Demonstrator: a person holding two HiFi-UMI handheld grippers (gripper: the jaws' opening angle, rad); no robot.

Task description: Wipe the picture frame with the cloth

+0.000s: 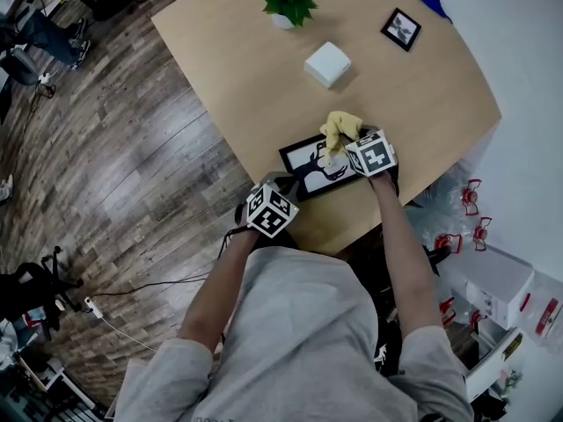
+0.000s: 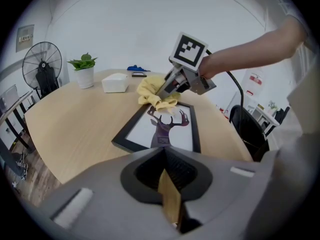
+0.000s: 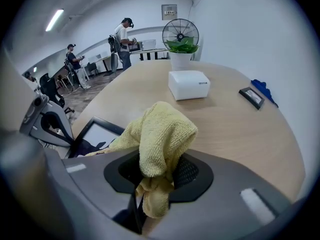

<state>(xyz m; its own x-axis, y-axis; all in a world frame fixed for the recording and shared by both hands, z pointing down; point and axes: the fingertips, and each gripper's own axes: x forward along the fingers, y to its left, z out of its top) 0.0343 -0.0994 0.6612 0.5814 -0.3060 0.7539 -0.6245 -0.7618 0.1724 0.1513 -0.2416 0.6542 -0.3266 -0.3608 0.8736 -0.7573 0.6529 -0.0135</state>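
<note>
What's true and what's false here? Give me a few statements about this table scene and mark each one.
1. The right claw grips a yellow terry cloth. True.
2. The large black picture frame with a deer print stands upright. False: it lies flat on the light wooden table.
3. A white box sits on the table beyond that frame. True.
4. The green potted plant sits on the floor. False: it stands on the table.
5. The cloth rests on the small black frame. False: it touches the large deer frame's far end.
</note>
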